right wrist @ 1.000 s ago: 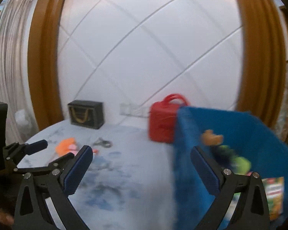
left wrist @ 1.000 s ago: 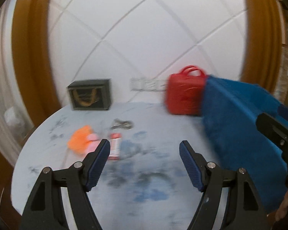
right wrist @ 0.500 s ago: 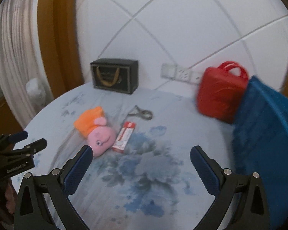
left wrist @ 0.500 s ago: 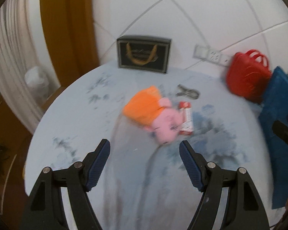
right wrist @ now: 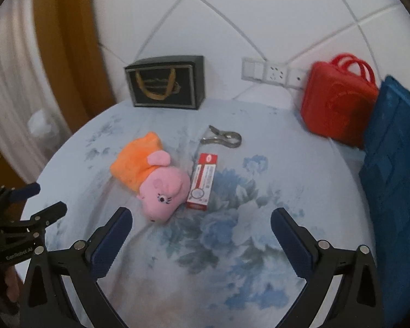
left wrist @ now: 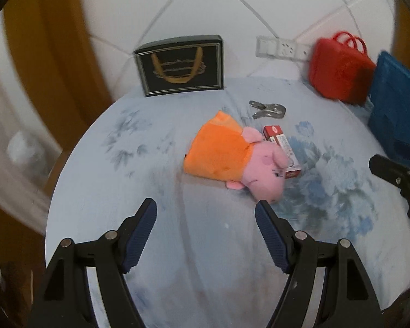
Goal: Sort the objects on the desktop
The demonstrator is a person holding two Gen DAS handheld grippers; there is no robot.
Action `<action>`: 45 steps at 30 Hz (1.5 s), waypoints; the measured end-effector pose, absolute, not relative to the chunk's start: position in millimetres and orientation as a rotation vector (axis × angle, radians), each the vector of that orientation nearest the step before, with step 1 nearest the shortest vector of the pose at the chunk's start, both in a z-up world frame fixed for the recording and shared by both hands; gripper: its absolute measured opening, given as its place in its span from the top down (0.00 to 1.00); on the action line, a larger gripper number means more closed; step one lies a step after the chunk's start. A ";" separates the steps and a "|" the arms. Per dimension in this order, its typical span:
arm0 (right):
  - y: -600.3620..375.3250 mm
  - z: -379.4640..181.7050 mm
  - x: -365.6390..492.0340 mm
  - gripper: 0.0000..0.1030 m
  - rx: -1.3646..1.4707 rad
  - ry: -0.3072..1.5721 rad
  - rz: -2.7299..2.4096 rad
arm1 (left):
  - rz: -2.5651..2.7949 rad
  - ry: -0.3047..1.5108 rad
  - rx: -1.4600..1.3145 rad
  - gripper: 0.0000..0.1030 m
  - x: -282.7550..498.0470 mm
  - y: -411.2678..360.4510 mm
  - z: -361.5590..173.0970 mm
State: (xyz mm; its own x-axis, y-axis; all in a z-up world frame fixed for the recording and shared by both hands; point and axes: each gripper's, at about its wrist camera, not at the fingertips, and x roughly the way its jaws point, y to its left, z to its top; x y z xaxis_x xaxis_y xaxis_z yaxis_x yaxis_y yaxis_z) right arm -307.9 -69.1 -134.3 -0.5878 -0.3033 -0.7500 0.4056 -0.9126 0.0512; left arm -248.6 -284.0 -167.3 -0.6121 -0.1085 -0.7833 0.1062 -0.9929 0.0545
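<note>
A pink pig plush in an orange dress (left wrist: 232, 158) (right wrist: 155, 176) lies on the round table with a floral cloth (left wrist: 139, 180). A red and white small box (left wrist: 283, 147) (right wrist: 203, 181) lies right beside it, and a metal clip (left wrist: 268, 109) (right wrist: 222, 138) lies behind. My left gripper (left wrist: 206, 213) is open and empty, just in front of the plush. My right gripper (right wrist: 199, 221) is open and empty, in front of the plush and box.
A blue fabric bin (left wrist: 396, 109) (right wrist: 393, 153) stands at the table's right edge, with a red handbag (left wrist: 341, 71) (right wrist: 339, 104) next to it by the wall. A dark gift bag (left wrist: 180, 65) (right wrist: 165, 84) stands at the back.
Both grippers swung left and tilted down, away from the blue bin, and moved closer to the plush. Both stayed open.
</note>
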 end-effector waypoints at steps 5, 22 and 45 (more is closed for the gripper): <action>-104.8 -162.9 -317.2 0.00 1.258 0.096 -2.526 | -2.823 -0.146 1.410 0.28 -289.9 -311.3 -190.4; -176.9 -271.7 -399.8 0.01 1.529 -0.014 -2.414 | -3.033 -0.319 1.733 0.28 -398.7 -330.0 -300.9; -191.0 -245.5 -396.2 0.39 1.339 0.161 -2.458 | -3.137 -0.394 1.438 0.47 -392.0 -316.6 -266.3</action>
State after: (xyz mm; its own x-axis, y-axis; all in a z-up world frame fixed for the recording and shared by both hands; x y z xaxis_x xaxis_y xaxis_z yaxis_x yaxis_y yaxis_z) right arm -396.2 -191.0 -245.5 -0.5000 -0.2374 -0.8329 0.3438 -0.9371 0.0607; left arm -392.0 -316.6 -266.3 -0.6122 0.2023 -0.7644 -0.3852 -0.9205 0.0648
